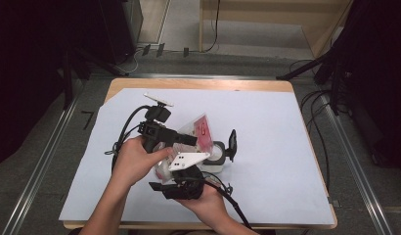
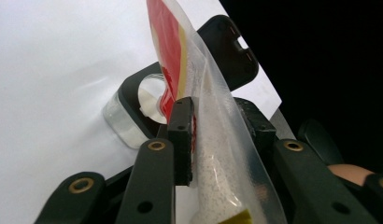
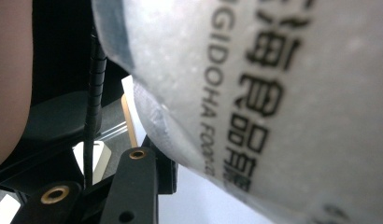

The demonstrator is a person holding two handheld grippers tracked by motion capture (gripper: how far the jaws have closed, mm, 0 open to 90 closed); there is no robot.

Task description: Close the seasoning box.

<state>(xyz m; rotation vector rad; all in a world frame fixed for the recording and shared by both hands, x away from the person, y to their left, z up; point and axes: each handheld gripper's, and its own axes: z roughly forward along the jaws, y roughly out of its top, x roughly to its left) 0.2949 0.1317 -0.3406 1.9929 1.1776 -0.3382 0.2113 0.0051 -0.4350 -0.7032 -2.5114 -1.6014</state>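
Note:
A clear plastic bag with a red label and white grains inside is held up over the white sheet between both grippers. My left gripper comes in from the left and is shut on the bag's middle; in the left gripper view its pads press the bag from both sides. My right gripper is lower and nearer the person, shut on the bag's bottom. In the right gripper view the printed bag lies against one finger and hides the other. Just beyond the bag stands a small clear container with its black flip lid open.
A white sheet covers most of the wooden table. Cables trail from both grippers toward the front edge. Dark stands and cables line the floor around the table. In the left gripper view the container sits just ahead of the jaws.

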